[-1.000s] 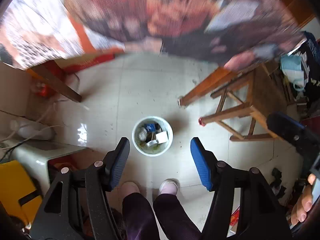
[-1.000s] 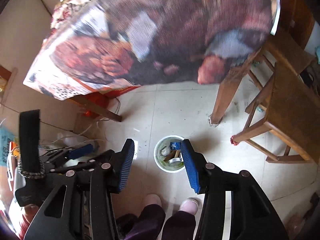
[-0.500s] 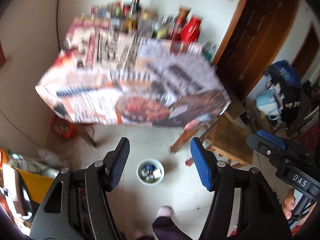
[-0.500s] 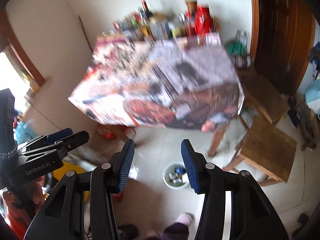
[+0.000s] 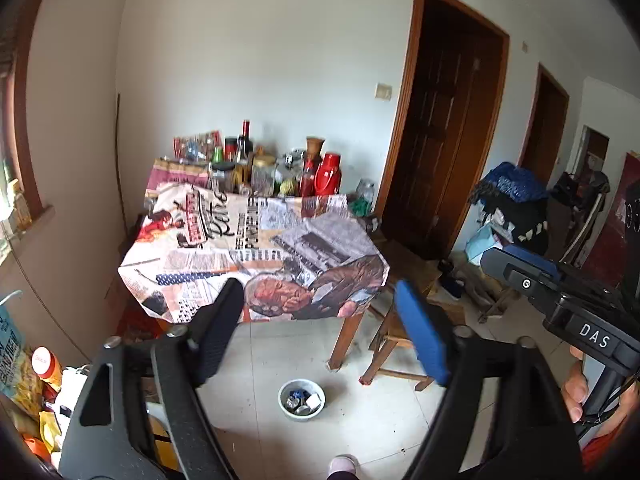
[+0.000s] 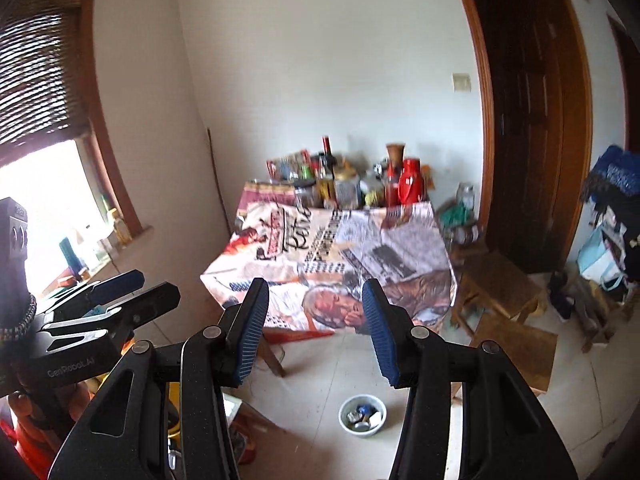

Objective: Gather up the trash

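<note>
Progress first: the small white round plastic bin (image 5: 301, 399) is standing on the pale tiled floor (image 5: 380, 420) in front of the table, already holding several scraps, among them a blue wrapper and something white, so some collecting is looking done. No loose trash is showing clearly on the open floor, so what is remaining is hard to judge; a search of the cluttered corners is probably coming next.

The room is spreading wide around it: white walls (image 5: 260, 60) and two dark wooden doors (image 5: 440, 140) are framing the square table under a newspaper-print cloth (image 5: 256, 256), which is carrying a crowd of bottles and jars (image 5: 276, 168) along its far edge. Low wooden stools (image 6: 500, 292) are sitting to its right.

The left gripper (image 5: 320, 332) is hanging high over the floor with its jaws apart and nothing between them; they have just been opening. The right gripper (image 6: 316, 332) is likewise empty, its jaws having just been widening too, though less far.
</note>
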Motion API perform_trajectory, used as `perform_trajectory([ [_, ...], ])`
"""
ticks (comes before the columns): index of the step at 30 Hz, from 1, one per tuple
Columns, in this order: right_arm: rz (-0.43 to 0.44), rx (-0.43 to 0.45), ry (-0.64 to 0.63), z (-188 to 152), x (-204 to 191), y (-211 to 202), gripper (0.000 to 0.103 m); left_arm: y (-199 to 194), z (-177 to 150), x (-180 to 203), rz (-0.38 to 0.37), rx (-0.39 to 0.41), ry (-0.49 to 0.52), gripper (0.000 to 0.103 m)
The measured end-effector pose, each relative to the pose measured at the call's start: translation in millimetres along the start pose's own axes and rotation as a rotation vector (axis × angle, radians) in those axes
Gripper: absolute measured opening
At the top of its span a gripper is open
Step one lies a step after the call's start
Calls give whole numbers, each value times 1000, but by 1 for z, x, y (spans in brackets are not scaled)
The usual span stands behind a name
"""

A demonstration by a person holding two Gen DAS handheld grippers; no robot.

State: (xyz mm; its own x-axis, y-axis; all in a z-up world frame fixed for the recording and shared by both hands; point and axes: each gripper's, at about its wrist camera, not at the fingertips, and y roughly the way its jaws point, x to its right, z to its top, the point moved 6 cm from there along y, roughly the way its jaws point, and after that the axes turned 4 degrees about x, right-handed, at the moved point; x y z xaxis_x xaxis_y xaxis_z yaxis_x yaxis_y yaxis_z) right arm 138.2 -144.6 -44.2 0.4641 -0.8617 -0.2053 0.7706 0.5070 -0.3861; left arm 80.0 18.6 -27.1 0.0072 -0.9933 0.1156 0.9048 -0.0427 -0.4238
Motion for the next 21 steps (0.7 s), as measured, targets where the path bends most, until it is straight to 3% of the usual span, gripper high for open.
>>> perform_trajectory([
  [3,-21,56,-15,3,-8,-19,74,-29,4,2,-7,50,-5,94],
  [6,-36,86,-24,5,-13,-30,83,-48,6,3,-9,74,4,96],
  [21,-48,98,-68,0,-28,-51,87,-72,4,3,1,110,23,96],
])
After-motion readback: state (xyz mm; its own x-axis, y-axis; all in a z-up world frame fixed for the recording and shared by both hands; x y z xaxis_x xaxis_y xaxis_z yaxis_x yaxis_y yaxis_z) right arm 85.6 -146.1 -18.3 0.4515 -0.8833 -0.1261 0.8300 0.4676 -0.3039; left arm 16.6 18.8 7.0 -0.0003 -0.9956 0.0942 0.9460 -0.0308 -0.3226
